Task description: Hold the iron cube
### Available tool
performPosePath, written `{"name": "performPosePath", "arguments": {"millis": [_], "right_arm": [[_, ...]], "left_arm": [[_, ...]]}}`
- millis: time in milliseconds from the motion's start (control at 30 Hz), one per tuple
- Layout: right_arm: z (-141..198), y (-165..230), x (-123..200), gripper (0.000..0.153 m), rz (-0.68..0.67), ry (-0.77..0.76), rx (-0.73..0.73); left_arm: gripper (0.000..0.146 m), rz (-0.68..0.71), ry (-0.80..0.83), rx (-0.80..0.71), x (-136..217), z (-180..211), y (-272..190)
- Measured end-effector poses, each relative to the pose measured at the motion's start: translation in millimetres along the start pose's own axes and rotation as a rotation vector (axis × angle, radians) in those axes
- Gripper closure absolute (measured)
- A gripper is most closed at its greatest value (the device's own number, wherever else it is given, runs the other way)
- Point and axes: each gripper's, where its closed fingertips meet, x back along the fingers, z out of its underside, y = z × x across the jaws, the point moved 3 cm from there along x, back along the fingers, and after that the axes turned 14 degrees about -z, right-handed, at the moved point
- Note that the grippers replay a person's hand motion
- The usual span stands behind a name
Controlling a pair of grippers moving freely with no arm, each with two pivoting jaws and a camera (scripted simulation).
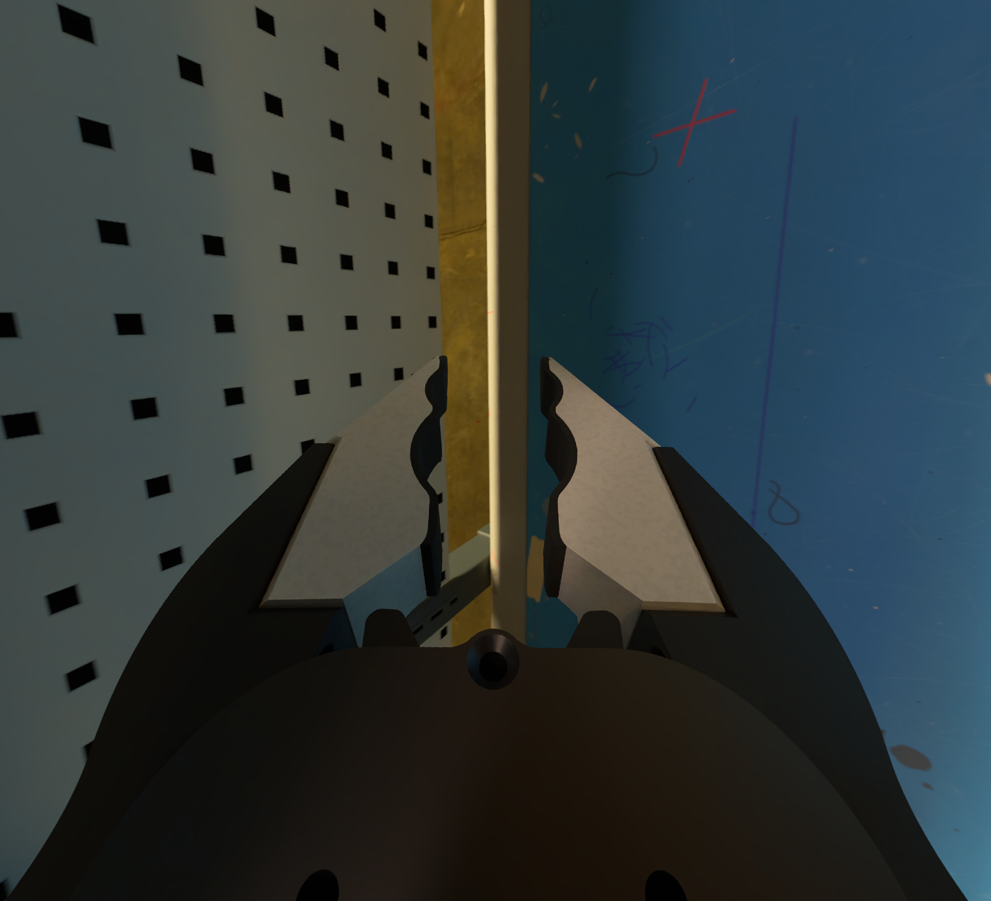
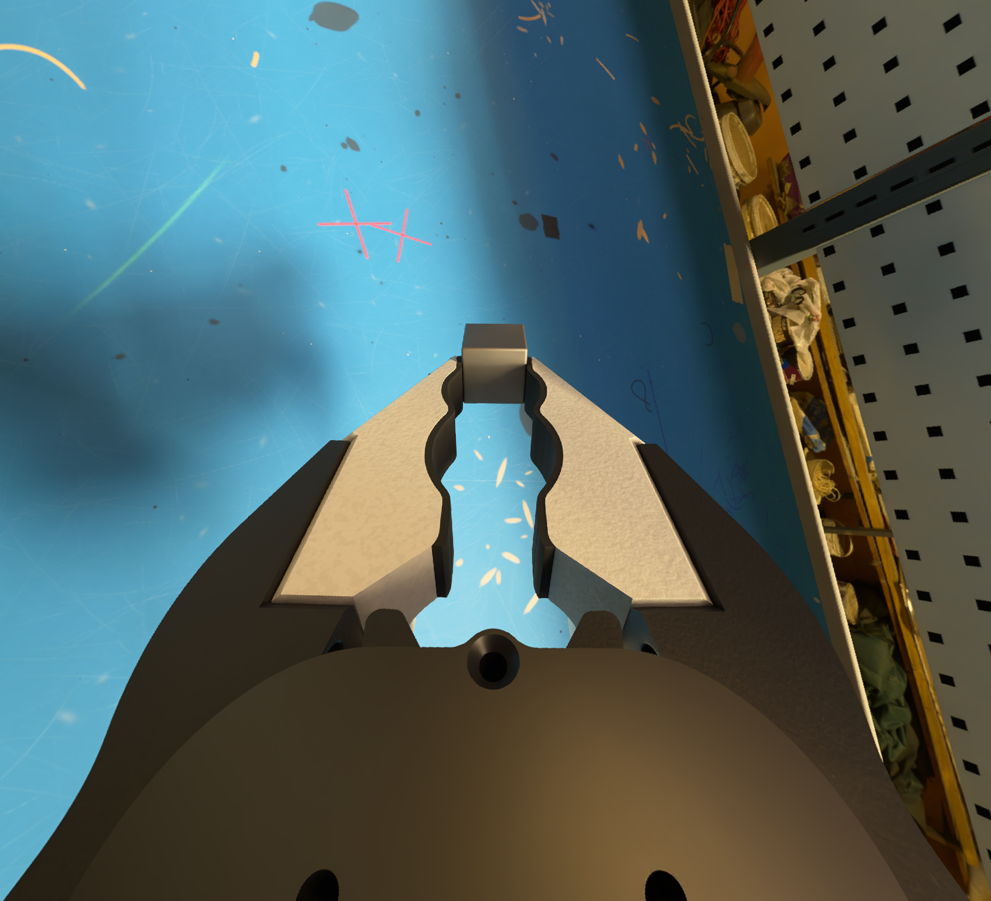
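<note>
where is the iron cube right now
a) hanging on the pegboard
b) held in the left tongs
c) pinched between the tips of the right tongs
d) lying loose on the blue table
c: in the right wrist view the iron cube sits clamped between the tips of the right tongs, while the left tongs hold nothing.

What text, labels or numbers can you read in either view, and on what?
None can be read.
Blue table: red crosses, pen scribbles and loops, no legible words.
Iron cube, held between the right gripper fingers: plain grey faces, no marking.
Pegboard: only square holes.
Clutter behind the table edge: too small and blurred to tell any print.
Left gripper: unmarked.
</note>
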Motion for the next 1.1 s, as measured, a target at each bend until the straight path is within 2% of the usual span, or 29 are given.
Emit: {"name": "performPosePath", "arguments": {"millis": [200,600,700,900,1100], "right_arm": [[-0.1,0.3,-0.1,0.131,0.000,0.001,0.001],[-0.2,0.5,0.2,0.131,-0.003,-0.001,0.000],[-0.3,0.4,0.6,0.131,-0.002,-0.003,-0.002],[-0.3,0.6,0.4,0.131,-0.002,-0.001,0.000],[-0.2,0.3,0.9,0.131,-0.001,-0.003,-0.002]], "left_arm": [[0.118,-0.074,0.020,-0.041,-1.6,-0.4,0.9],[0.125,-0.017,0.005,0.031,-1.8,-0.4,5.6],[0.130,-0.052,0.000,0.013,-2.5,0.0,6.5],[0.129,-0.108,0.004,-0.036,-2.9,0.0,3.7],[0.130,-0.251,0.014,-0.151,-3.9,0.1,-2.3]]}}
